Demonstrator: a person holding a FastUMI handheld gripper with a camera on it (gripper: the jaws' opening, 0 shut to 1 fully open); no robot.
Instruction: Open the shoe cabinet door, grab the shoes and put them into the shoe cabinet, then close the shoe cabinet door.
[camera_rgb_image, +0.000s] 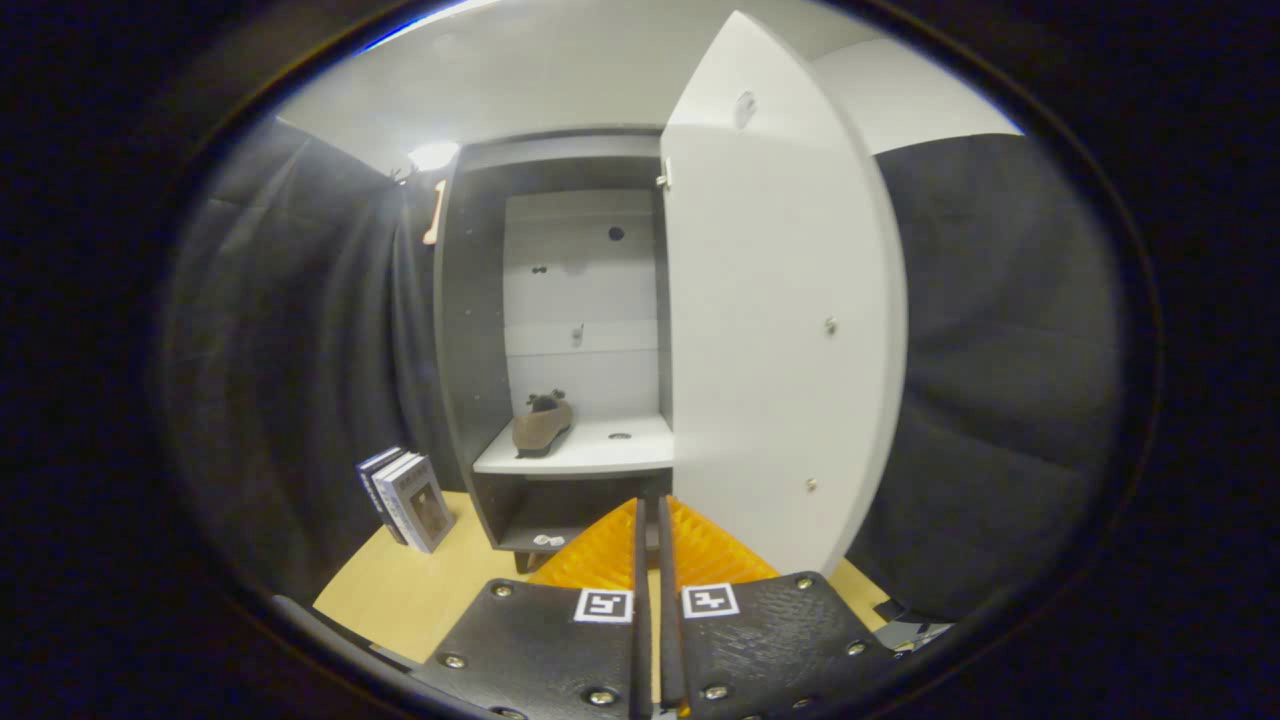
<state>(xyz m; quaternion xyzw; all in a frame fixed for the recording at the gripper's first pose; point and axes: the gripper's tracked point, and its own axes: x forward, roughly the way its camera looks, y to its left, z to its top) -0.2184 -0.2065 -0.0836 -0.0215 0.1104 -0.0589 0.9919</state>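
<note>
Gripper (650, 525): orange fingers (600, 550) pressed together, a thin dark slit between them, nothing pinched. Tips point at the cabinet (470, 330), low on its front, near the bottom edge of the door (780, 300).

Cabinet: dark frame, pale back panel, standing on a light wooden table (420, 590). Door is white, swung open on the cabinet's right side, its inner face turned toward the fingers, small screws showing on it.

Shoe (541, 424): brown, lying on the cabinet's white shelf (600, 450), toward the shelf's left side, toe pointing out of the cabinet. A small round hole in the shelf to the right of the shoe. Below the shelf, a dark lower compartment with a small pale item on its floor; cannot tell what it is.

Books (408, 497): a few, standing and leaning, on the table just left of the cabinet's base.

Black cloth hangs behind and to both sides of the cabinet
</note>
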